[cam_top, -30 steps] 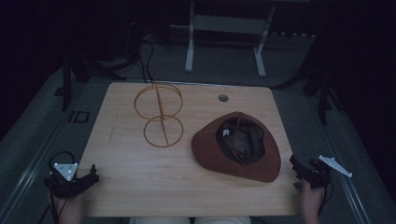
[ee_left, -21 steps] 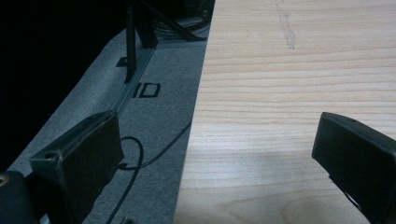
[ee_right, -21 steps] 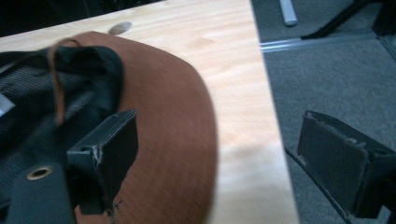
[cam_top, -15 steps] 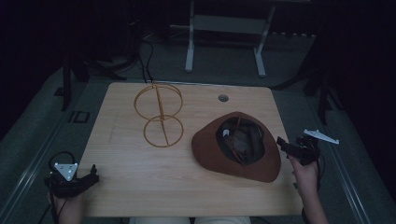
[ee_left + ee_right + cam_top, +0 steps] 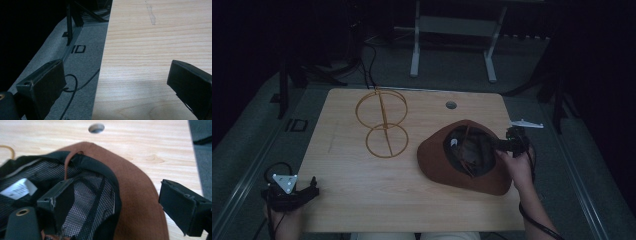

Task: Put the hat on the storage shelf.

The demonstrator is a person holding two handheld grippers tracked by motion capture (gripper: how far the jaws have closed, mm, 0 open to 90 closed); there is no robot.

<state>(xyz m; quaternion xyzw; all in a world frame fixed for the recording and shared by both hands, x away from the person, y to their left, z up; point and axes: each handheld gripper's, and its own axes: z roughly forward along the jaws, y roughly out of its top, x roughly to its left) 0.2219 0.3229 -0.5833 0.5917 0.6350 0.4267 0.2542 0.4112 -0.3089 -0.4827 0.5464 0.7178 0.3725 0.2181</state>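
Pale wooden table [image 5: 362, 190] lying in a dim room. Left gripper [image 5: 299, 192] resting at the table's near left corner, jaws spread wide on nothing. Gold wire stand [image 5: 382, 122] standing left of centre. Brown hat [image 5: 432, 160] lying crown-down at right, showing black mesh lining and white label. Right gripper [image 5: 112, 202] straddling the hat's brim, jaws wide, one inside the crown.

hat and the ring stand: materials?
Brown hat: looks like matte felt or suede, soft napped brim; black mesh lining inside, weave visible. Ring stand: thin hoops, probably wood or rattan, tan colour; could be coated wire.
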